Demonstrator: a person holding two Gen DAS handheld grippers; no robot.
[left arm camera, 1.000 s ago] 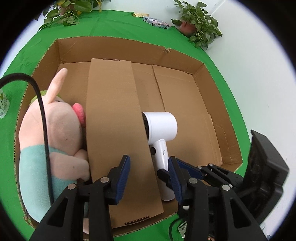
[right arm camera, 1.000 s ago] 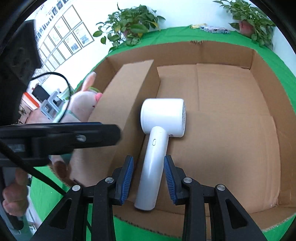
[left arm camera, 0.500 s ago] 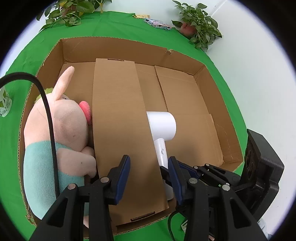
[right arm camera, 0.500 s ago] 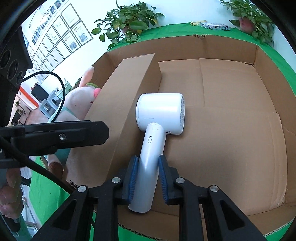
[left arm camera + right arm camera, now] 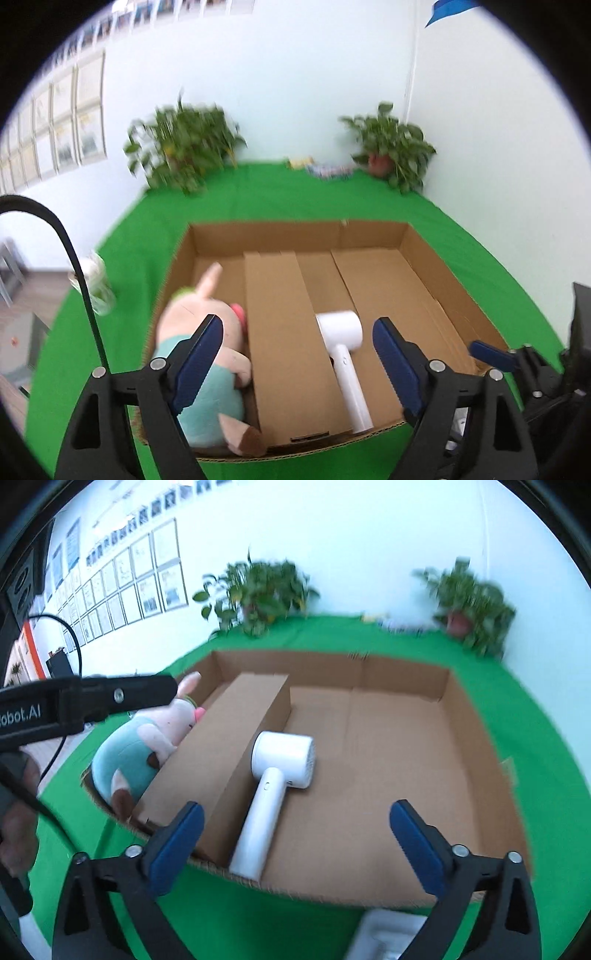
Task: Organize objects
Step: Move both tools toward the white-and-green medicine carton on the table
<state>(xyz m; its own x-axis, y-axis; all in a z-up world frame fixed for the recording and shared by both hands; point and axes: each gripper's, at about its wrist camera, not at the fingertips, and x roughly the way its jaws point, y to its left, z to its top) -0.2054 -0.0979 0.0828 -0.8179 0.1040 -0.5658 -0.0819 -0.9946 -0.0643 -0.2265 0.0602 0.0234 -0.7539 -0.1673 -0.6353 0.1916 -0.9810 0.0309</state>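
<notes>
The white hair dryer [image 5: 275, 794] lies flat on the floor of the cardboard box [image 5: 476, 716], its handle pointing to the near wall and its round head just beside the upright cardboard divider [image 5: 236, 738] that splits the box in two. On the far side of that divider we see the plush pig [image 5: 144, 738] lying in the narrow left compartment, pressed against the partition. Our right gripper [image 5: 295, 834] hangs above the near edge of the box with its blue pads spread wide and nothing between them; its jaws have just been opening, and the dryer's handle below them is free of both pads. Our left gripper [image 5: 297, 354] has likewise just been opening and stands apart, empty, above the near rim, with the pig, the divider and the dryer all showing in the gap below. We judge the sorting well advanced: two things sit in separate compartments and neither is held. What is left is harder to read. A white object [image 5: 384, 938] shows blurred on the green cloth [image 5: 369, 635] at the bottom of the right view, a pale item [image 5: 94, 284] stands on the cloth left of the box, and small things [image 5: 325, 170] lie near the potted plants [image 5: 391, 147]; whether any of them belongs in the box we cannot tell.
</notes>
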